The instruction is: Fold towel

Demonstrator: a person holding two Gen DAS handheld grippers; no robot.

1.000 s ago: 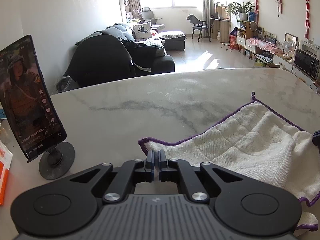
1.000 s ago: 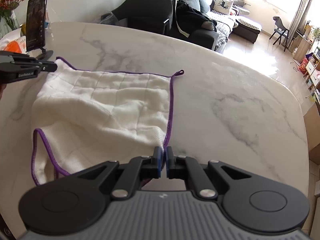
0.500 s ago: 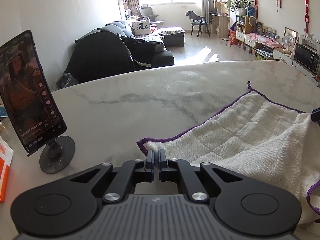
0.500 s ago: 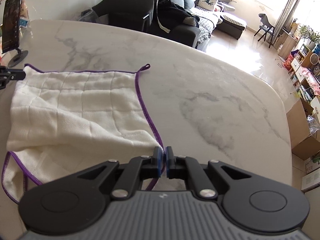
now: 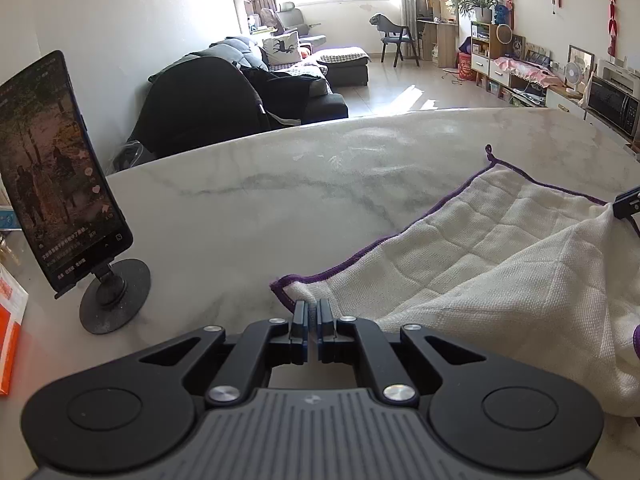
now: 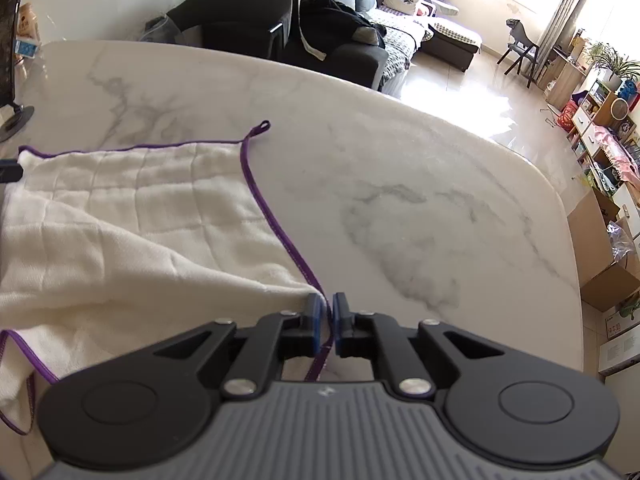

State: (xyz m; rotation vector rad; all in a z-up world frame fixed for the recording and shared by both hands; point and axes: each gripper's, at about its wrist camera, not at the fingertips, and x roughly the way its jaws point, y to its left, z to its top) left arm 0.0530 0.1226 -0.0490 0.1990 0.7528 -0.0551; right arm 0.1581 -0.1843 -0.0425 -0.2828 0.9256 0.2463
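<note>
A phone (image 5: 56, 168) stands tilted on a round black stand (image 5: 116, 298) at the left of the marble desk (image 5: 304, 196), with an orange packet (image 5: 10, 320) at the desk's left edge. The left claw (image 5: 311, 312) is clenched on the near left corner of the towel (image 5: 500, 264), jaws almost touching. The towel, white with purple trim, lies on the desk with its near half lifted and draped toward the far half; its hanging loop (image 6: 262, 126) rests flat at the far right corner. The right claw (image 6: 327, 314) is clenched on the towel's near right corner, the purple edge running between its jaws
</note>
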